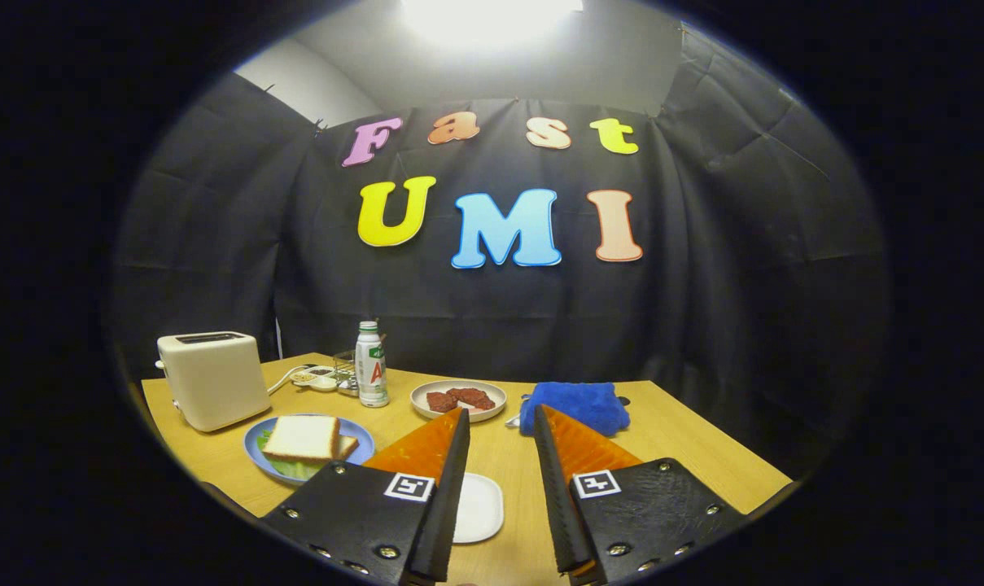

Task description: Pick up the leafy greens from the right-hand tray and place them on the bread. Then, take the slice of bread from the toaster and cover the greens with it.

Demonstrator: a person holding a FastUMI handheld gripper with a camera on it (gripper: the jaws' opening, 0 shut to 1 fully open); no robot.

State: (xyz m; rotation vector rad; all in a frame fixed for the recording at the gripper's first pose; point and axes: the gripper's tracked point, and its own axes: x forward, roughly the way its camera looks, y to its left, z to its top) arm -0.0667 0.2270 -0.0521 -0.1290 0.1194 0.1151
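On the blue plate [361, 446], left of my fingers, lies a slice of white bread [303, 437] on top of leafy greens [290, 467], with a second slice peeking out beneath it at its right. The cream toaster [213, 378] stands behind that plate at the table's left; its slot looks dark and I see no bread rising from it. A small white tray [478, 506] lies on the table between my fingers and looks bare. My gripper [500, 417] hangs above the table, open, with nothing between its fingers.
Beyond the fingertips sits a beige plate of reddish meat pieces [460, 399]. A blue cloth [575, 407] lies to its right. A white bottle [370, 364] and a small rack with a white dish [326, 377] stand near the back wall on the wooden table [687, 448].
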